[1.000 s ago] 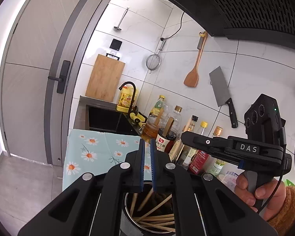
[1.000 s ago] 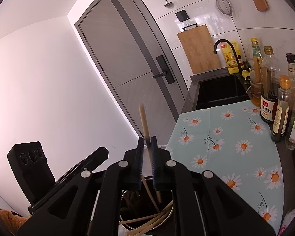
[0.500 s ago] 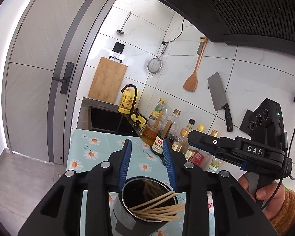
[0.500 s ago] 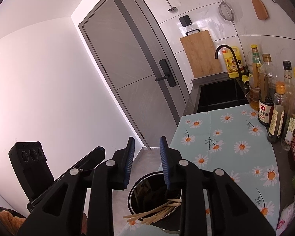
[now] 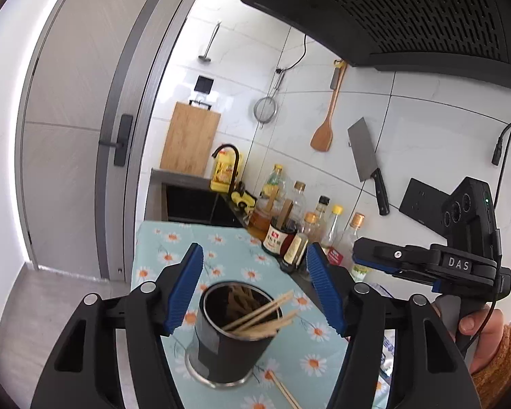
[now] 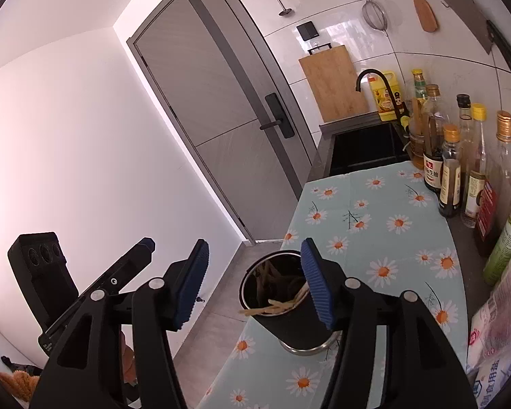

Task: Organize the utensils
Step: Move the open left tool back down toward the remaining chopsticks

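Left gripper (image 5: pixel 253 286): jaws wide apart, just been opening, nothing clamped. Blue ribbed pads (image 5: pixel 184 289) flanking the chopstick holder (image 5: pixel 231 337) at 9 and 3 o'clock without touching it. Black angular finger bodies, silver pivot bolts.

Right gripper (image 6: pixel 253 284): likewise spread wide, just been opening, empty. One pad in front of the holder (image 6: pixel 279 293) rim at 3 o'clock; contact not discernible from this view. Seen from the left wrist at 3 o'clock, held in a hand (image 5: pixel 477 337) with an orange fuzzy sleeve (image 5: pixel 504 364).

Holder: dark matte cylinder, shiny steel rim and base, upright on the daisy-print cloth (image 5: pixel 221 259) near the counter's front edge, at 6 o'clock in both views. Bundle of pale wooden chopsticks (image 5: pixel 262 317) inside, leaning over the rim toward 3 o'clock. One loose pair of chopsticks (image 5: pixel 282 388) flat on the cloth at 5 o'clock of the holder.

Cloth: light teal, smooth, white-and-orange flowers. Row of glass bottles (image 6: pixel 449 170) along the tiled wall at 2 o'clock in the right view. Wooden cutting board (image 5: pixel 190 136) upright behind the black sink (image 6: pixel 368 150); wooden spatula (image 5: pixel 325 129), mesh strainer (image 5: pixel 265 110) and cleaver (image 5: pixel 366 156) hung on glossy white tile. Perforated black range hood (image 5: pixel 408 10) at 1 o'clock. Grey door (image 6: pixel 204 109) at 10 o'clock.
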{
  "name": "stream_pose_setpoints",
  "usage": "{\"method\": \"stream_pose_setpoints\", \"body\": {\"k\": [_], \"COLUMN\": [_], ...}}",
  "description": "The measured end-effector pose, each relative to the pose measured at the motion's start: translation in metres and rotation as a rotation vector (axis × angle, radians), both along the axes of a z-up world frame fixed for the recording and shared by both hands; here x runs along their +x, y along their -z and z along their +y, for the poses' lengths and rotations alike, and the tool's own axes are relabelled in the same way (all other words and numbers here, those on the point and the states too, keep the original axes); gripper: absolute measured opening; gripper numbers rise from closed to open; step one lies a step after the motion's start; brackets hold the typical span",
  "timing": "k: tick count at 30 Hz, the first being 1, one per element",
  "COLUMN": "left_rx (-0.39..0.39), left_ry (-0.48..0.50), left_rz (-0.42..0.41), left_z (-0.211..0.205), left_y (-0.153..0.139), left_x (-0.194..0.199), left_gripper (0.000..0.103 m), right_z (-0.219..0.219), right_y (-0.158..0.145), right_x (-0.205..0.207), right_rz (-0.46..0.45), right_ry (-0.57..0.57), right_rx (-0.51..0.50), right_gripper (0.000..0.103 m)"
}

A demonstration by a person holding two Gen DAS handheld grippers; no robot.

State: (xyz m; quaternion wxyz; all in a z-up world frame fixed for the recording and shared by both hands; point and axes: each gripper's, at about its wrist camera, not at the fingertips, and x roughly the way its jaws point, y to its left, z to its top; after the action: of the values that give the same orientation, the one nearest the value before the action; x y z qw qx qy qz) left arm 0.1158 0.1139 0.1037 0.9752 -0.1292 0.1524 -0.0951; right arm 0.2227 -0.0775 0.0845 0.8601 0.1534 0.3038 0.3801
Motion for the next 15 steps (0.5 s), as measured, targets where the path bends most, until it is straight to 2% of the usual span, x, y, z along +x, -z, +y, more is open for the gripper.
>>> {"method": "stream_pose_setpoints", "body": {"k": [2,3,6,7,12,15], "left_rx": [0.005,0.006,0.003,-0.005,-0.026,-0.069], "left_ry": [-0.005,-0.006,-0.015,-0.017,-0.019,-0.046], "left_rz": [0.022,0.037,0.083,0.091,0.189,0.26], "left_z": [-0.001,-0.001,-0.002,-0.001,0.002,0.005], "left_y": [0.005,0.009,0.022,0.027,0.058,0.08], "left_x": [-0.006,-0.01,-0.017,-0.021,-0.029,-0.031], "left_gripper": [0.062,0.064,0.084,0.088,0.091,0.092], "right_z": [-0.011,-0.015,-0.023,-0.024,-0.027,-0.023], "right_y": [0.007,0.012,0.035,0.045,0.097,0.122], "right_x": [-0.005,-0.005,-0.007,-0.007,-0.008,-0.008], "right_rz": [0.028,0.049,0.139,0.167,0.33,0.39], "right_ry": [0.015,0.015,0.024,0.028,0.012,0.024], "right_rx": [-0.012,-0.016,-0.068,-0.095,-0.185,-0.266], "right_gripper": [0.072,0.074,0.081,0.084,0.086,0.086]}}
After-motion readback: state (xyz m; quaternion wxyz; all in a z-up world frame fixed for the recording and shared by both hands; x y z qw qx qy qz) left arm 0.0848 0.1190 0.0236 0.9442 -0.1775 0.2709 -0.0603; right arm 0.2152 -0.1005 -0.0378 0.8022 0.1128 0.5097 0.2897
